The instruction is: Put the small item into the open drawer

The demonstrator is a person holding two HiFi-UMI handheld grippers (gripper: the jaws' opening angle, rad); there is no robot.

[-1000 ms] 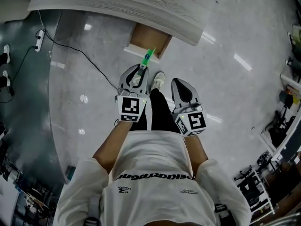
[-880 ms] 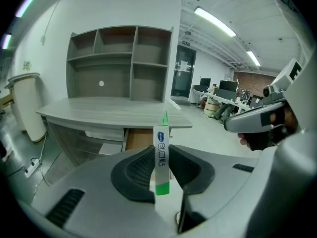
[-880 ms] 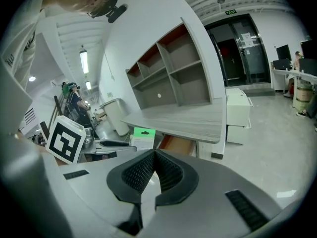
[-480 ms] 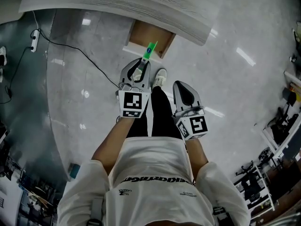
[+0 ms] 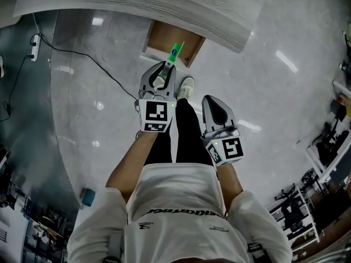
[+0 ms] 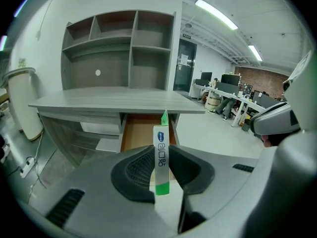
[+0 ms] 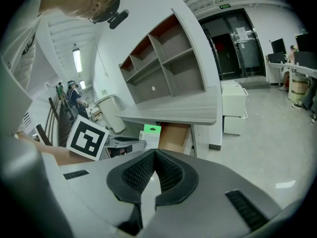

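Note:
My left gripper (image 5: 166, 70) is shut on a thin green and white packet (image 5: 174, 53), whose tip hangs over the front of the open wooden drawer (image 5: 170, 40) under the grey desk (image 5: 137, 1). In the left gripper view the packet (image 6: 161, 155) stands on edge between the jaws of the left gripper (image 6: 161, 166), with the drawer (image 6: 143, 133) straight ahead. My right gripper (image 5: 216, 107) is shut and holds nothing, low beside the person's leg. The right gripper view shows its jaws closed (image 7: 154, 167), the packet (image 7: 150, 133) and the drawer (image 7: 174, 137) to the left ahead.
A grey shelf unit (image 6: 119, 48) stands on the desk. A black cable (image 5: 82, 59) runs over the glossy floor from a power strip (image 5: 36, 46) at left. A white pedestal cabinet (image 7: 234, 107) stands right of the desk. Racks (image 5: 299, 215) line the right side.
The left gripper with the packet has moved forward toward the drawer; the packet's tip now overlaps the drawer's front. The right gripper has hardly shifted.

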